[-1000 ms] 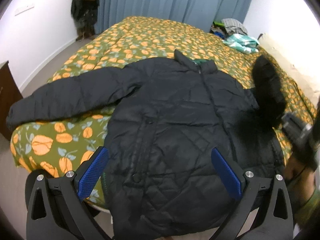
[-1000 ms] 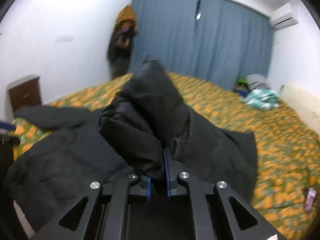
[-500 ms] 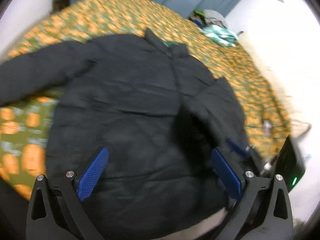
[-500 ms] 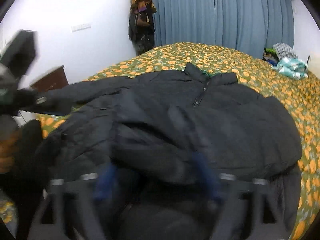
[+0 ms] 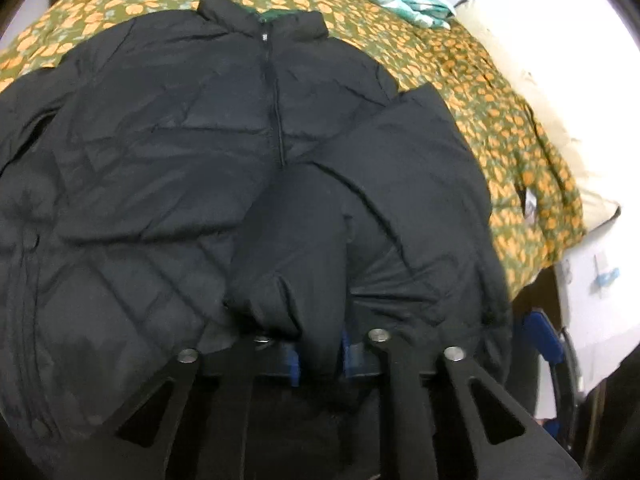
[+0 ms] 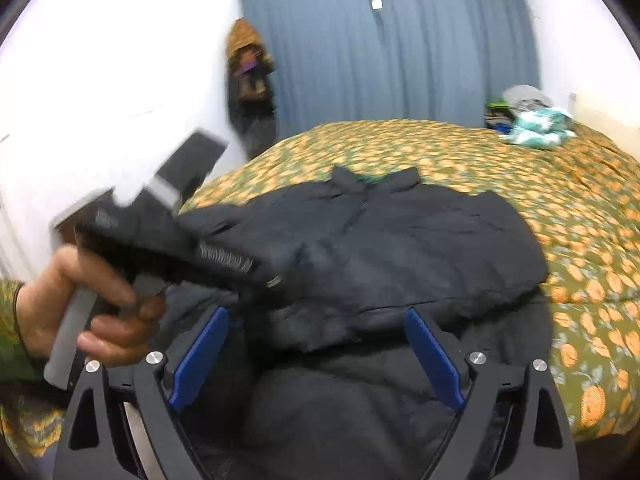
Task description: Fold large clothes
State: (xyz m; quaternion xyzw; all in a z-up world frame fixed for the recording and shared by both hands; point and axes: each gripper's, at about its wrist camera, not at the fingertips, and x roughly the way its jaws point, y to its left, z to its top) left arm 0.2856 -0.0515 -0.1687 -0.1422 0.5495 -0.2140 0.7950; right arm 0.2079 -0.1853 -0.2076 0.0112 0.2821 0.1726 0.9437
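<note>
A black quilted jacket (image 5: pixel 168 152) lies front up on the bed, collar at the far end. Its right sleeve (image 5: pixel 380 184) is folded in across the chest. My left gripper (image 5: pixel 320 364) is shut on the cuff end of that sleeve (image 5: pixel 316 320) near the hem. In the right wrist view the jacket (image 6: pixel 400 248) lies ahead. My right gripper (image 6: pixel 316 356) is open and empty above its lower part. The left gripper body (image 6: pixel 168 236), held by a hand, shows at the left of that view.
The bed has a green cover with orange pumpkins (image 5: pixel 500 92). A pile of clothes (image 6: pixel 532 120) sits at its far right corner. Blue curtains (image 6: pixel 400 48) hang behind. Coats (image 6: pixel 252 80) hang on the wall at the left. A cream pillow (image 5: pixel 560 128) lies along the right edge.
The right gripper let go of the sleeve, which now lies folded across the chest, and drew back open. The left gripper moved right and shut on the sleeve's cuff end.
</note>
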